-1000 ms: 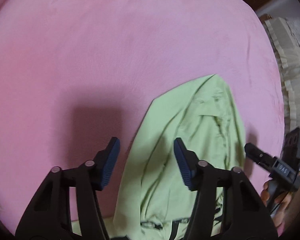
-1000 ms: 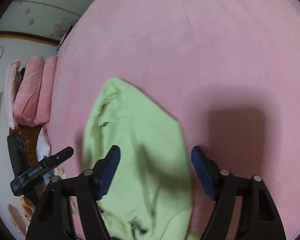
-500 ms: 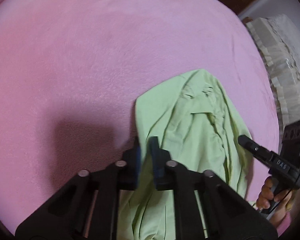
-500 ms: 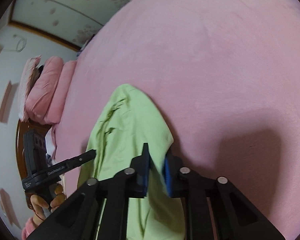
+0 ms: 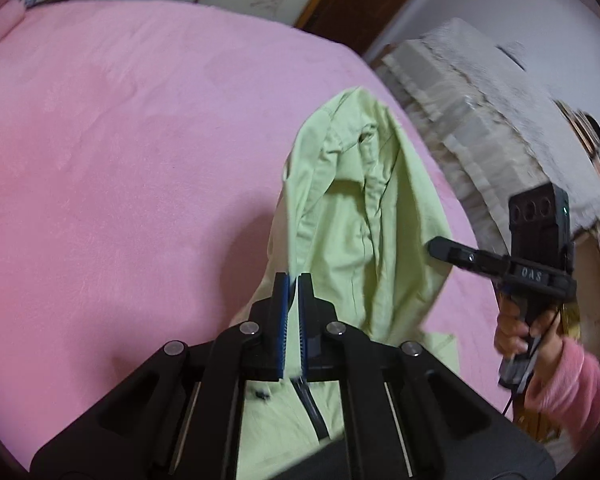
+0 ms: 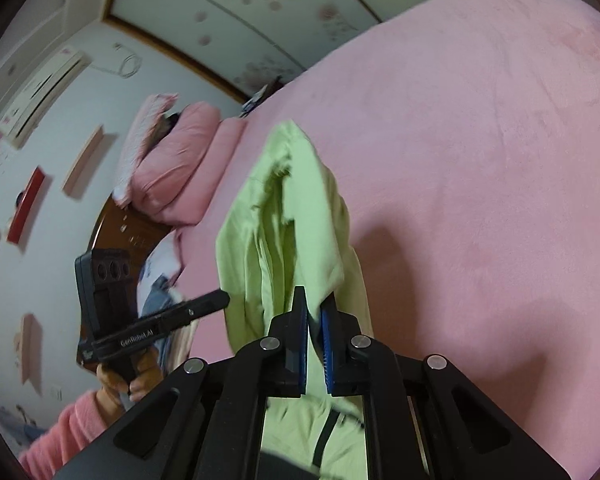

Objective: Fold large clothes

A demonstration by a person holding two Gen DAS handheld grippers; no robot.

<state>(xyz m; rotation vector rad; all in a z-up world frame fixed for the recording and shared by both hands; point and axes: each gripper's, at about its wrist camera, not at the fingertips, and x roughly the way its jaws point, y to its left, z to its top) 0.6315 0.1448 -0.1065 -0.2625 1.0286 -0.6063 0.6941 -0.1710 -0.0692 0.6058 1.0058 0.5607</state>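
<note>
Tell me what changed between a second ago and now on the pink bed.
Both tools went from open over the flat light green garment to gripping it: the left tool is shut on one edge, the right tool is closing, cloth between its pads. Both have lifted, so the garment's near end now hangs up in folds. Its far end still lies on the pink blanket, which has not shifted.

Green garment's [image 5: 352,216] lower part behind jaws.

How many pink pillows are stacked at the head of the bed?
2, seen only in the right wrist view: a frilled pillow lies on top of a plumper one, both against the wooden headboard beside the pink blanket. More may be hidden behind them.
</note>
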